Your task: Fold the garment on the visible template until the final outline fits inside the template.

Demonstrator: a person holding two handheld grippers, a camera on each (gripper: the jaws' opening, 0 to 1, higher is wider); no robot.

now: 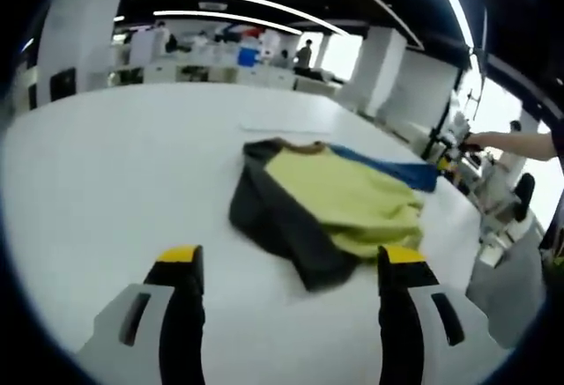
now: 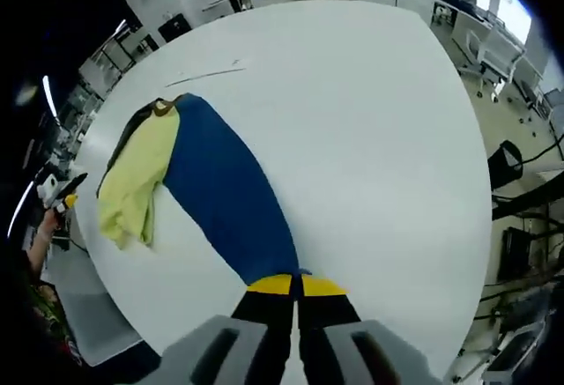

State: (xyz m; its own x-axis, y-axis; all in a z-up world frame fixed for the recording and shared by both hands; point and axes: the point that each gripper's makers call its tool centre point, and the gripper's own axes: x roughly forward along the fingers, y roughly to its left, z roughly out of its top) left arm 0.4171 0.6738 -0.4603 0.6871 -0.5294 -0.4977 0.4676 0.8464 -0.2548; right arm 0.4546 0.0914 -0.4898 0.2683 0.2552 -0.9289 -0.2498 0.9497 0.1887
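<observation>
my left tongs [image 1: 291, 270] hang above the white table [image 1: 115, 182] with the two yellow-tipped jaws spread wide apart and nothing between them. just beyond their tips lies the garment [image 1: 330, 204], a bunched heap of yellow-green, dark grey and blue cloth with a brown collar on its far side. in the right gripper view my right tongs [image 2: 296, 286] have their jaws pressed together on the near end of the garment's blue part [image 2: 229, 196], which stretches away from the tips across the table [image 2: 379, 121]. the yellow part [image 2: 137, 178] lies folded along the blue part's left edge. a thin pale line [image 2: 204, 74] marks the table just past the collar.
</observation>
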